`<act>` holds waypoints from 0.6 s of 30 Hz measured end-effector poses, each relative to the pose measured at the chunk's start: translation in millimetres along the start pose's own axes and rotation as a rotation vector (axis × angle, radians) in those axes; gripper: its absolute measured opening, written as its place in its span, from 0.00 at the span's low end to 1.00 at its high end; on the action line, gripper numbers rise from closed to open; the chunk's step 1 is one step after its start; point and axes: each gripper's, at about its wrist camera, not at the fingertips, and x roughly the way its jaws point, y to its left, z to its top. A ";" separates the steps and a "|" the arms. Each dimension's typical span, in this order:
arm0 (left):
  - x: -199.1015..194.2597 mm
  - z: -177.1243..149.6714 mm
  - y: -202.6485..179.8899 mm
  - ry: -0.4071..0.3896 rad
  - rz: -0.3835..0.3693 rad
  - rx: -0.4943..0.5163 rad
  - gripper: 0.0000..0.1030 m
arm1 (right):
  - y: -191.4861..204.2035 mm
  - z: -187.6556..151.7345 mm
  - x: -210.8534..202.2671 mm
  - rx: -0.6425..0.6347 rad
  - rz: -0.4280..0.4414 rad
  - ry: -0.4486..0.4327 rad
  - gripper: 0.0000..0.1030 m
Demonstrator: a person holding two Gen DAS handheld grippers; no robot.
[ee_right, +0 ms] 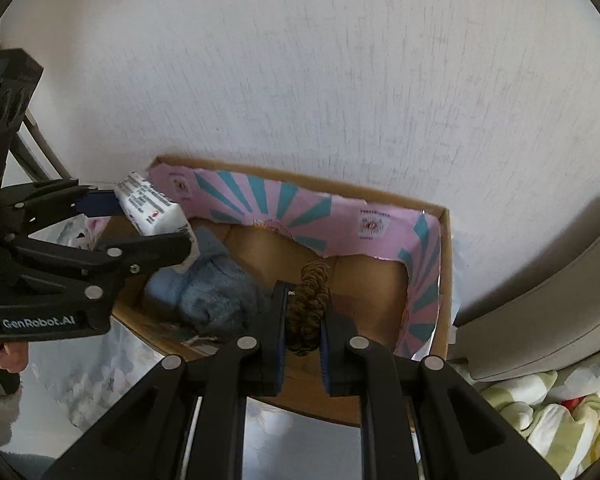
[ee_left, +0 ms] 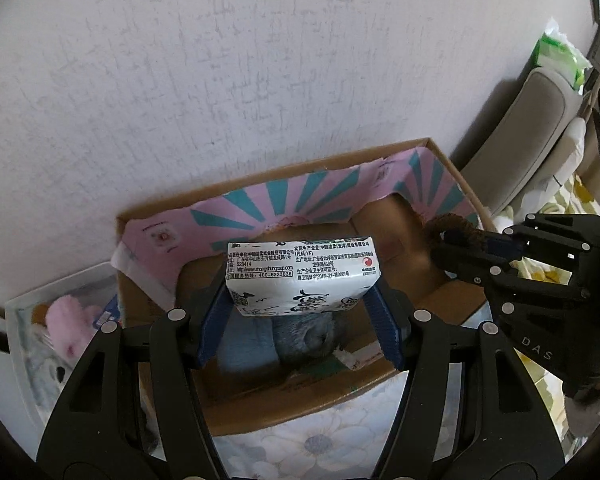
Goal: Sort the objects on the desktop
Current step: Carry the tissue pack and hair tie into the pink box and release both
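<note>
Left tongs (ee_left: 300,300): pinching tissue pack (ee_left: 302,270) above cardboard box (ee_left: 456,184).
Right tongs (ee_right: 303,320): pressed onto brown scrunchie (ee_right: 310,300), over box interior.
Done: blue cloth (ee_right: 216,292) lies in box.
Left: release both items.

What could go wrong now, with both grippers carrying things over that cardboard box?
The tissue pack is pinched only near its lower end, so it might tip out of the left gripper. The right gripper with its brown scrunchie hangs close by; they could bump over the cardboard box.
</note>
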 end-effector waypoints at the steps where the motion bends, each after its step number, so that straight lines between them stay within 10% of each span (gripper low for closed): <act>1: -0.2 -2.6 2.3 0.003 0.003 -0.004 0.58 | -0.8 -0.4 1.9 0.002 0.007 0.003 0.12; 5: 9.4 -3.3 9.6 0.019 0.005 -0.035 0.64 | -3.7 0.7 8.5 0.013 0.024 0.018 0.12; 8: 26.8 1.9 12.5 0.046 0.050 -0.072 0.99 | -6.0 5.5 15.8 0.038 0.014 0.055 0.26; 11: 23.7 1.8 23.3 0.037 0.051 -0.115 1.00 | -6.4 9.4 25.0 0.047 0.015 0.100 0.84; 18: 5.4 -3.5 36.4 0.024 0.074 -0.138 1.00 | 0.0 8.5 22.7 0.037 -0.004 0.102 0.87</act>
